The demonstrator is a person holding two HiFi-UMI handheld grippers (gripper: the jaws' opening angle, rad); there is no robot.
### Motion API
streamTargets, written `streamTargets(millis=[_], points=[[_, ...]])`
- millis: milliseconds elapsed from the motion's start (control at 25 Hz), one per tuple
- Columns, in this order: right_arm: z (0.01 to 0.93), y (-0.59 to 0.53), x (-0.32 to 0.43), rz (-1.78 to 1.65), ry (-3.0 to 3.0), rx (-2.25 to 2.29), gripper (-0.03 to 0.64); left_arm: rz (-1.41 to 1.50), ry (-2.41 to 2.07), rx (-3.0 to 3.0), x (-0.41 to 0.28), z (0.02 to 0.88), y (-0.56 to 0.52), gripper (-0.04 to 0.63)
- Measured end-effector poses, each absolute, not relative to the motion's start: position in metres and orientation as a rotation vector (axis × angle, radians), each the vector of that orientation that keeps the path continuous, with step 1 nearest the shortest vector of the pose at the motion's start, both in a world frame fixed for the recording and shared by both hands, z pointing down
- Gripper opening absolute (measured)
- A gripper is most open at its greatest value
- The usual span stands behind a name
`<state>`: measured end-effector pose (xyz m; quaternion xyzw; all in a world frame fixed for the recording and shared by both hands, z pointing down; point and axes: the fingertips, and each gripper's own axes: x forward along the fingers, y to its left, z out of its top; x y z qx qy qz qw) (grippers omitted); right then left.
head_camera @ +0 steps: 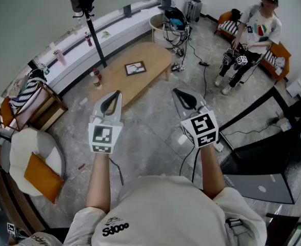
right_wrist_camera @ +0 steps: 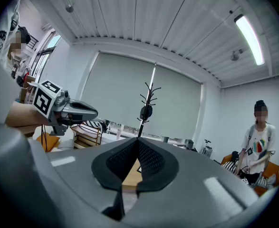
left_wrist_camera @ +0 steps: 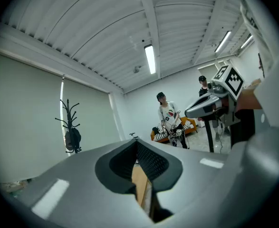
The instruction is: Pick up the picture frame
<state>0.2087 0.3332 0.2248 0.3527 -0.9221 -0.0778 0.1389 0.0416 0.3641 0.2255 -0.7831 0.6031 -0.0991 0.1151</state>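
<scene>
The picture frame [head_camera: 135, 68], dark-edged with a pale print, lies flat on the far part of the oval wooden coffee table [head_camera: 155, 55]. My left gripper [head_camera: 114, 98] and right gripper [head_camera: 180, 94] are held side by side above the floor, well short of the table and pointing toward it. Both are shut with nothing between the pads. In the left gripper view the closed jaws [left_wrist_camera: 138, 145] frame a sliver of the table top, and the right gripper [left_wrist_camera: 209, 106] shows at the right. In the right gripper view the closed jaws [right_wrist_camera: 138, 144] point at the table, and the left gripper [right_wrist_camera: 69, 111] shows at the left.
A red-capped bottle [head_camera: 95, 78] stands at the table's left end, beside a black coat stand [head_camera: 91, 27]. A white armchair with an orange cushion [head_camera: 35, 165] is at the left. A person sits on an orange sofa [head_camera: 255, 32] at the back right. Cables [head_camera: 194, 53] trail over the floor; a dark desk [head_camera: 265, 163] stands at the right.
</scene>
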Motion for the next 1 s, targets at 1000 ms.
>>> streamTargets(millis=[1000], points=[[0.226, 0.29, 0.254, -0.169, -2.774, 0.97, 0.003, -0.319, 1.832, -2.246, 0.095, 0.23, 0.33, 0.008]])
